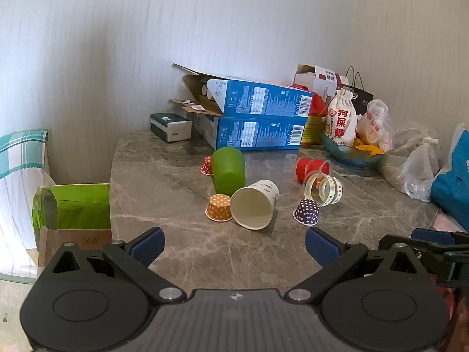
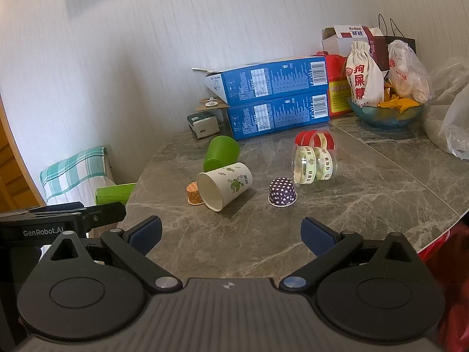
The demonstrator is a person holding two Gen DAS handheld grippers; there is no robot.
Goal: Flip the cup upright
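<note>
White paper cup (image 1: 254, 204) with green print lies on its side on the grey marble table (image 1: 176, 176); left tongs (image 1: 233, 248) and right tongs (image 2: 231, 234) gape wide, empty. Approach step; next, close in and grip its wall.

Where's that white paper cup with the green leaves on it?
The white paper cup lies on its side mid-table, mouth toward the cameras, between the orange dotted cup and the purple dotted cup.

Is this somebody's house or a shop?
Most likely a home, at a dining table. The marble-look table is cluttered with snack bags in a glass bowl, stacked blue boxes and tipped-over cups like the white paper cup. A checked cushion sits beside it.
</note>
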